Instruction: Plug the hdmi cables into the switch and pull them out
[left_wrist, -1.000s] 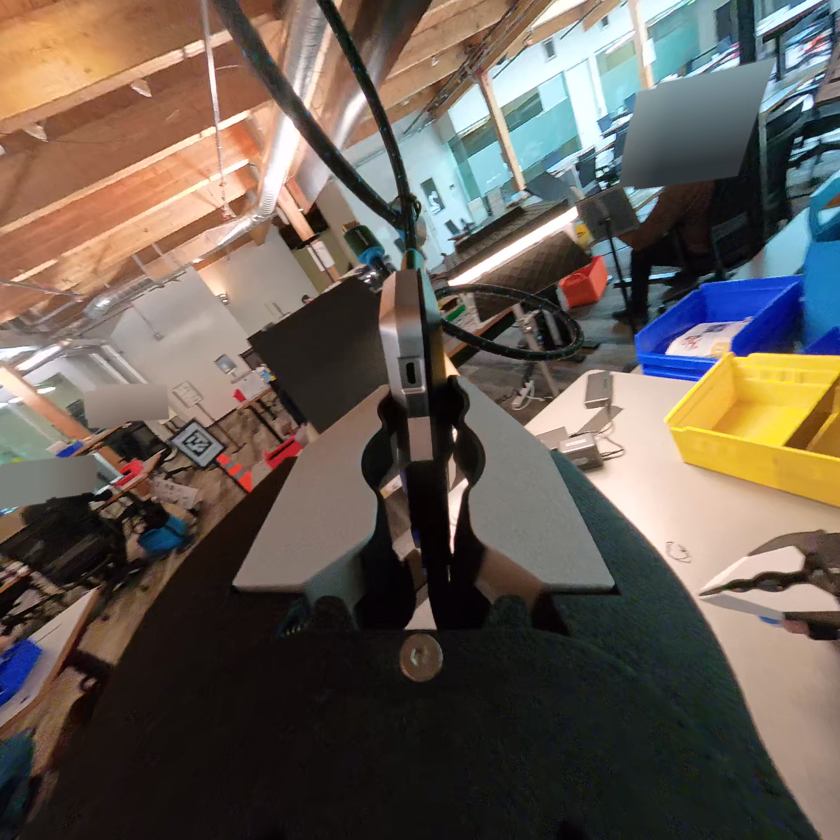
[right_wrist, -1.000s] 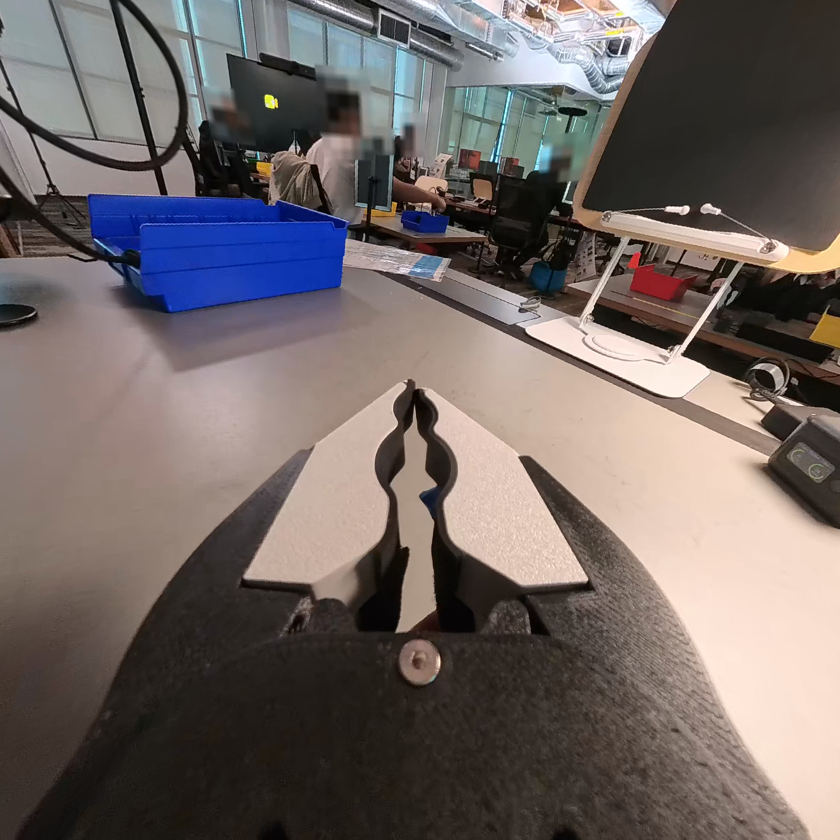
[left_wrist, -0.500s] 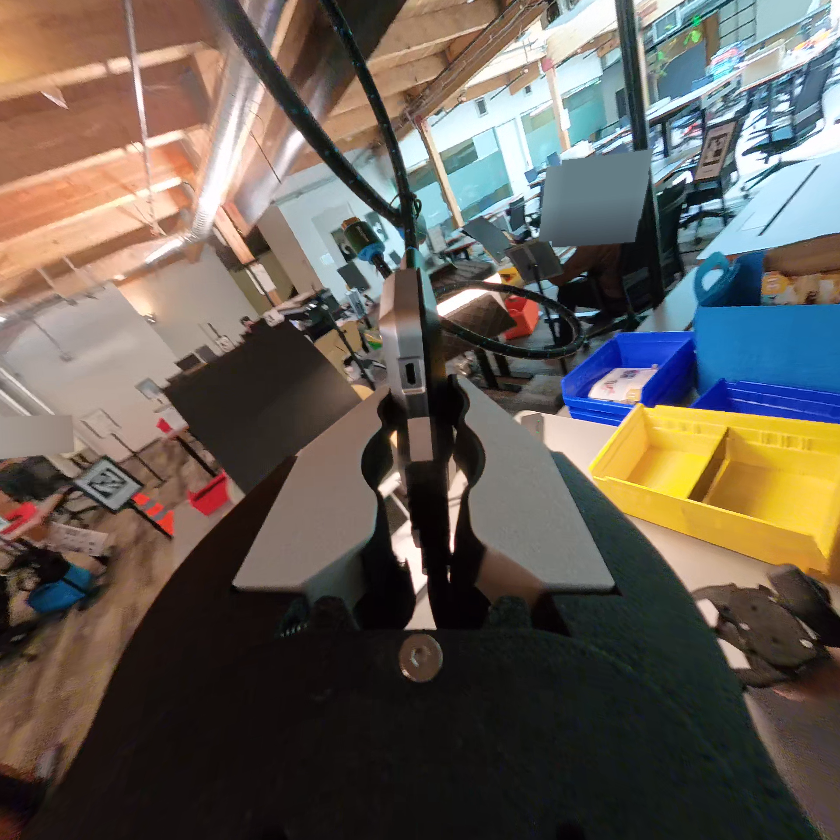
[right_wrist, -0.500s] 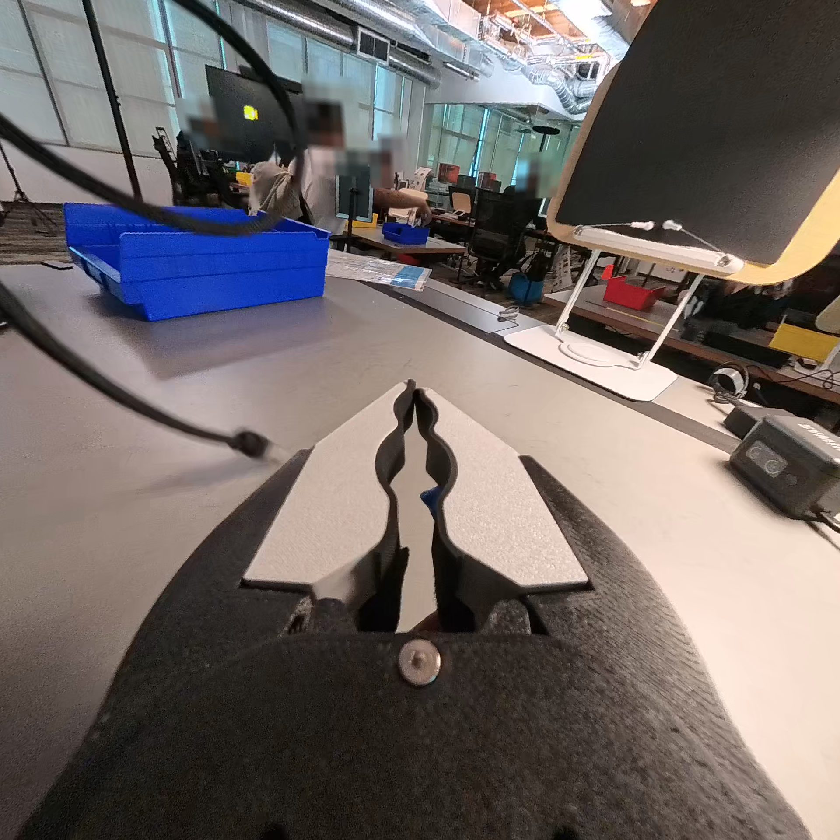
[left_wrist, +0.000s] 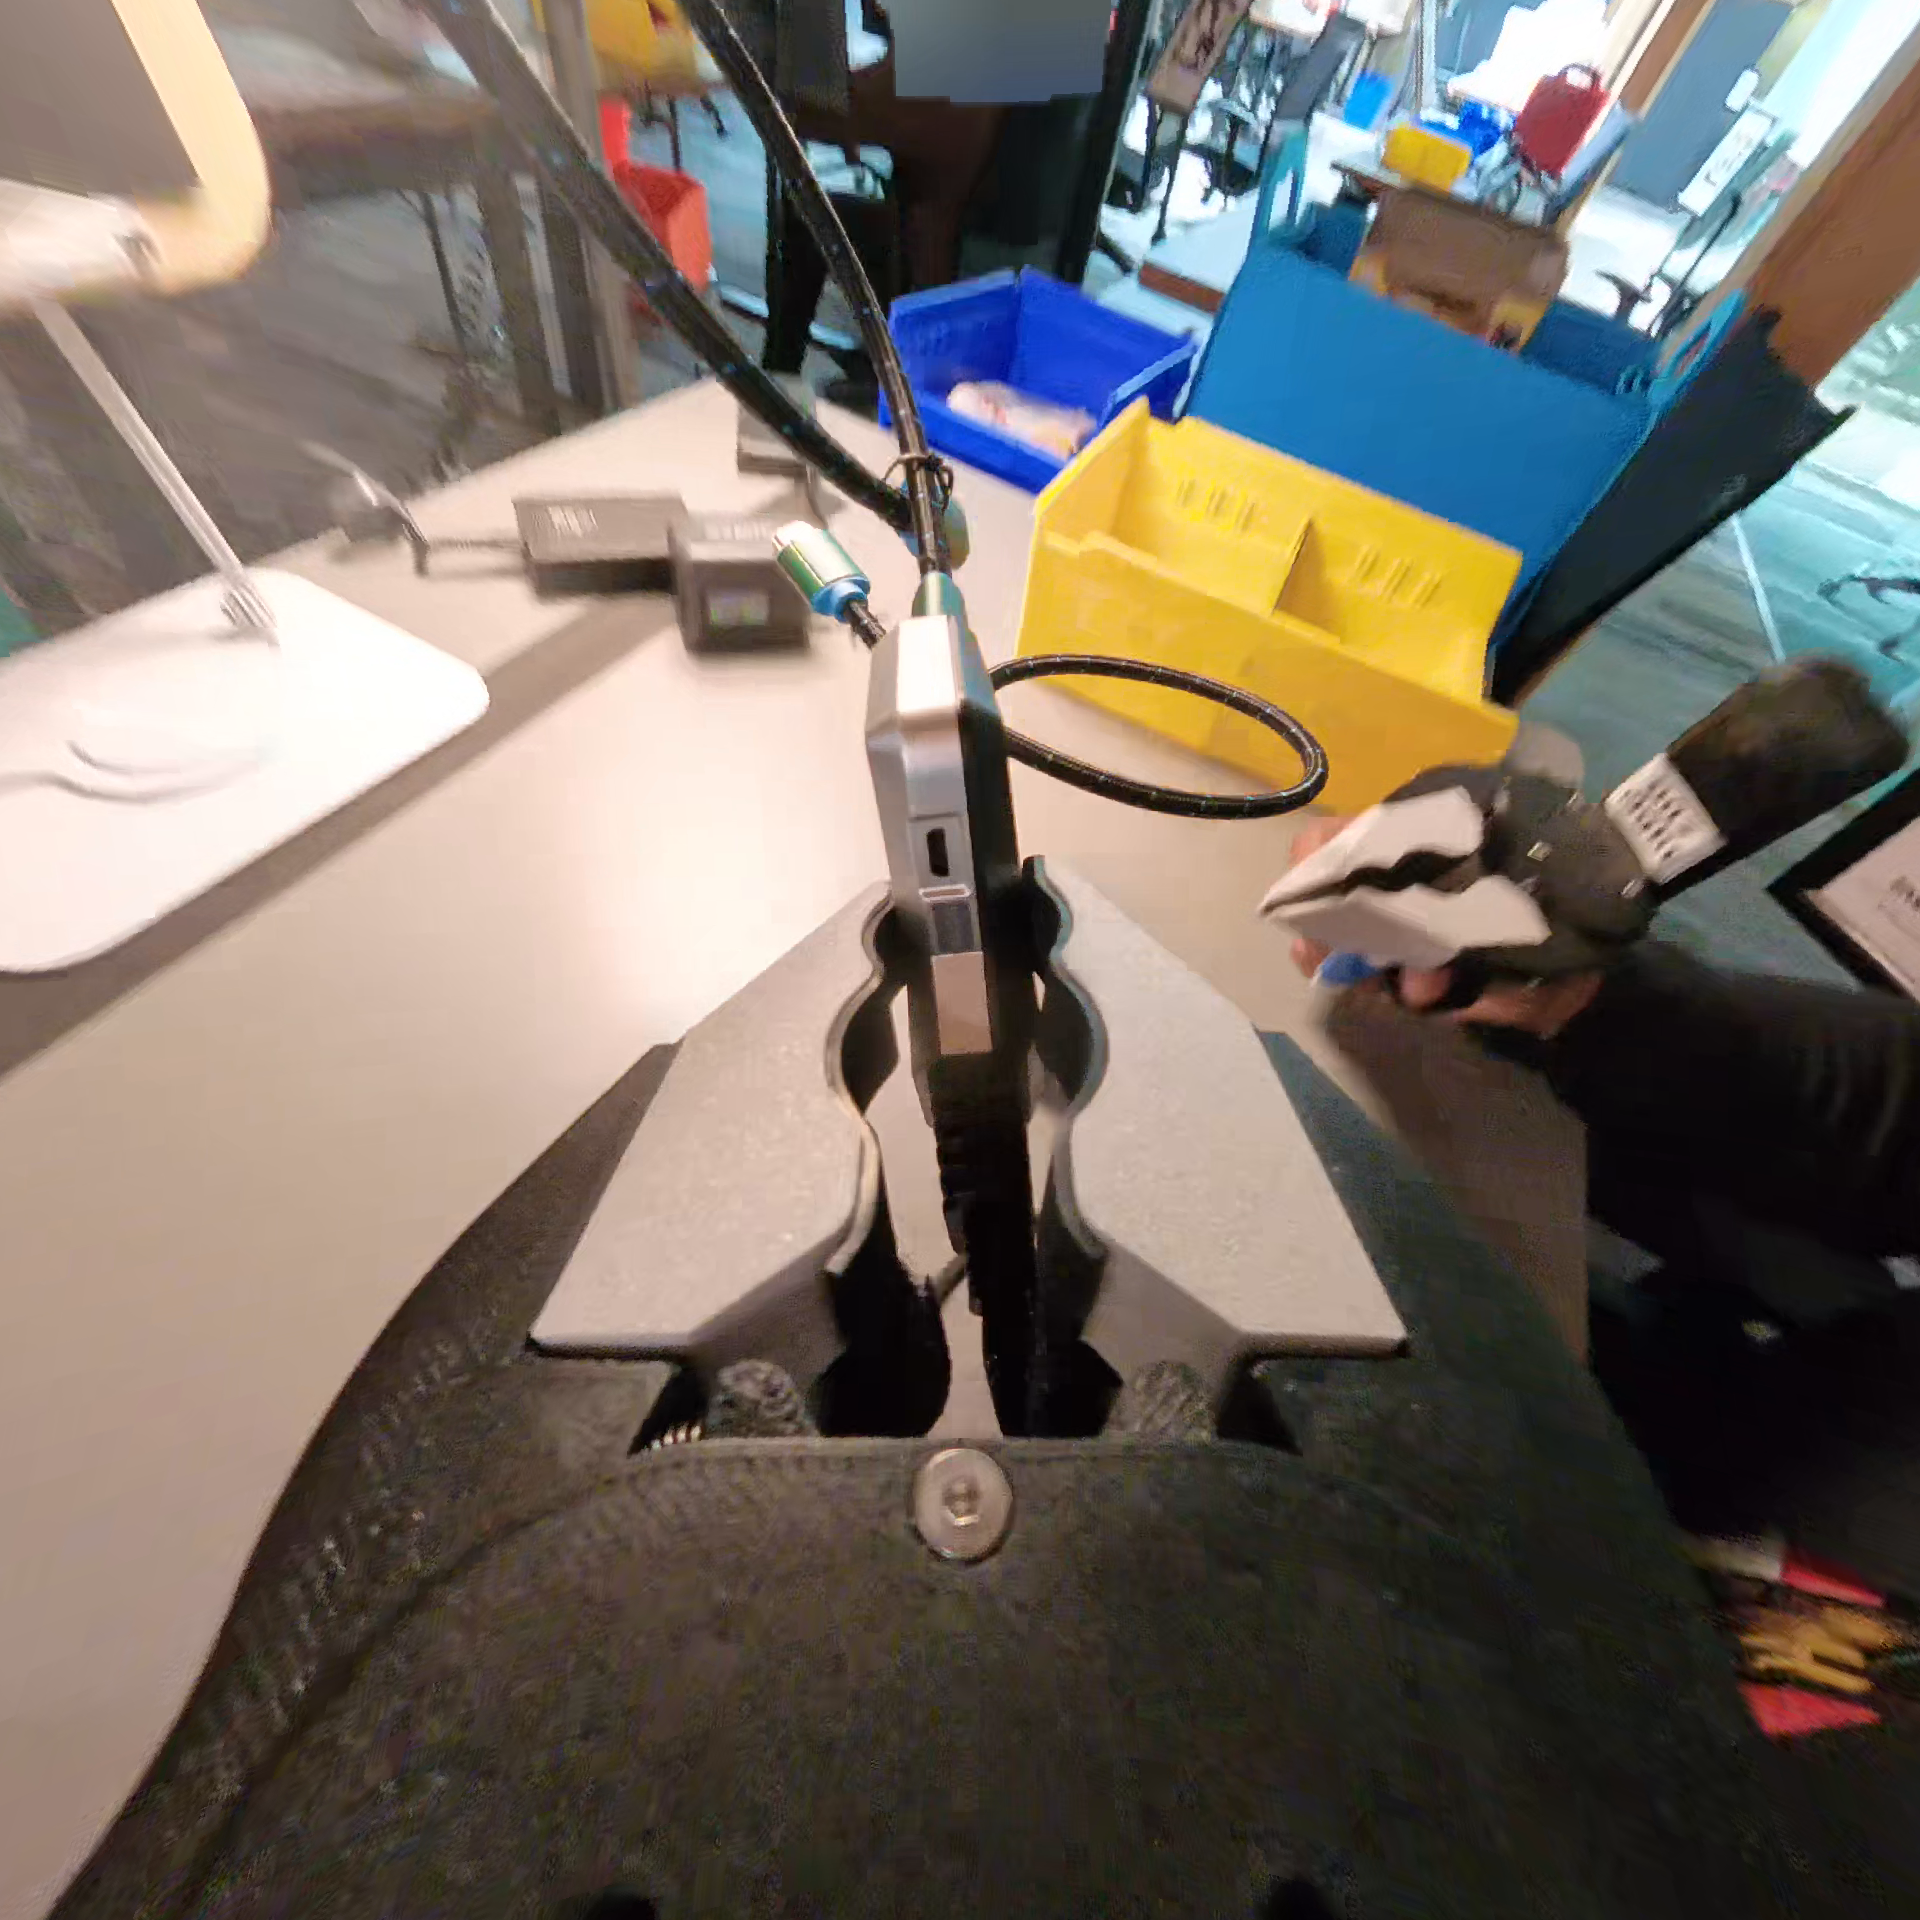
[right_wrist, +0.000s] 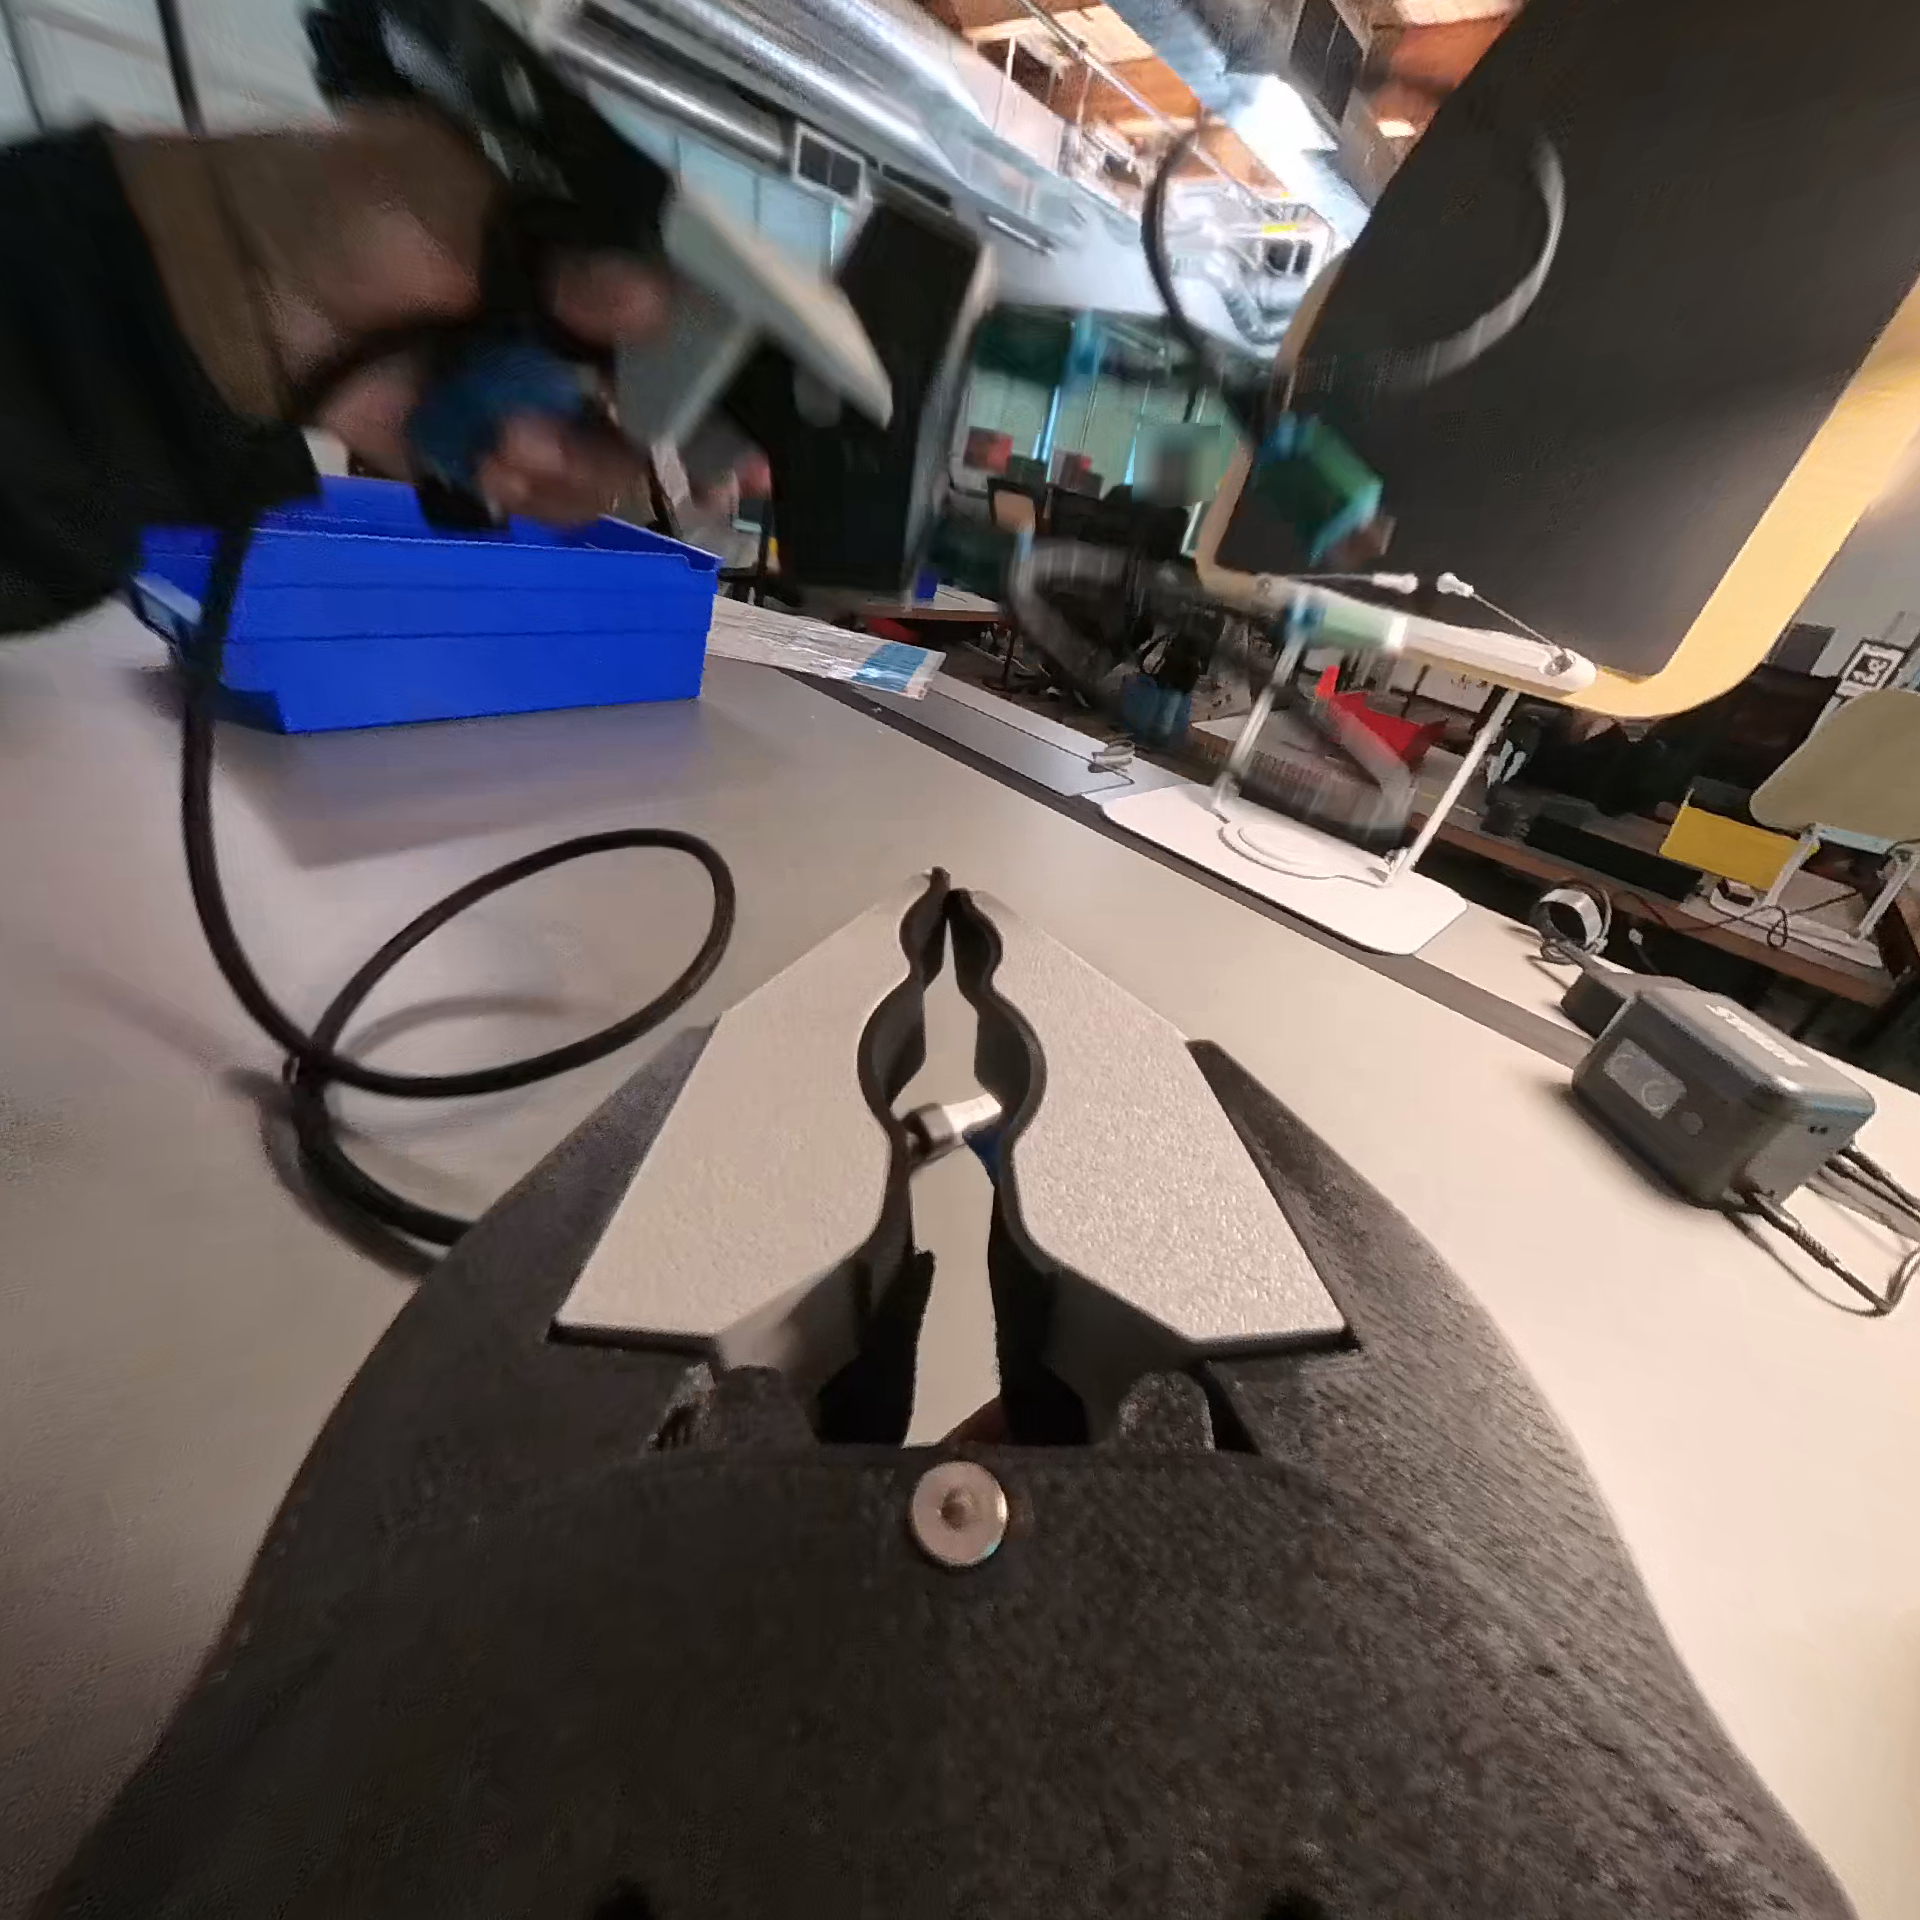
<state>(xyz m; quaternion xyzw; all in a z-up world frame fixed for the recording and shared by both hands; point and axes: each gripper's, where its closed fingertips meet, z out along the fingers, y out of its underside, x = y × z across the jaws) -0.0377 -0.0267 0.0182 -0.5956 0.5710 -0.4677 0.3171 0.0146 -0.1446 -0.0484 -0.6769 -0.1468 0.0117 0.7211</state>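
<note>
Left fingers (left_wrist: 961, 914): clamped on the switch (left_wrist: 935, 769), a slim grey box held on edge above the desk (left_wrist: 364, 1039), its small ports facing the camera.
Cables on switch: a braided black cable (left_wrist: 1164, 743) loops out from the switch's right side; more dark cables (left_wrist: 831, 260) rise from its top end toward the upper left.
Loose plug (left_wrist: 821, 577): green and blue, hanging just left of the switch's top, not in any port.
Right fingers (right_wrist: 948, 914): tips pressed together; a small metal plug end (right_wrist: 951, 1124) with a bit of blue beside it sits pinched in the gap farther back.
Right gripper from the left view (left_wrist: 1382, 894): low over the desk, right of the switch, apart from it, tips pointing left.
Left hand (right_wrist: 416, 312): blurred, raised high on the left in the right view.
Black cable (right_wrist: 468, 987): coils on the desk left of the right fingers.
Yellow bin (left_wrist: 1247, 582): on the desk beyond the switch.
Blue bin (left_wrist: 1029, 364): behind the yellow one.
Grey boxes (left_wrist: 665, 561): at the far left of the desk.
White stand (left_wrist: 208, 727): its base lies on the left.
</note>
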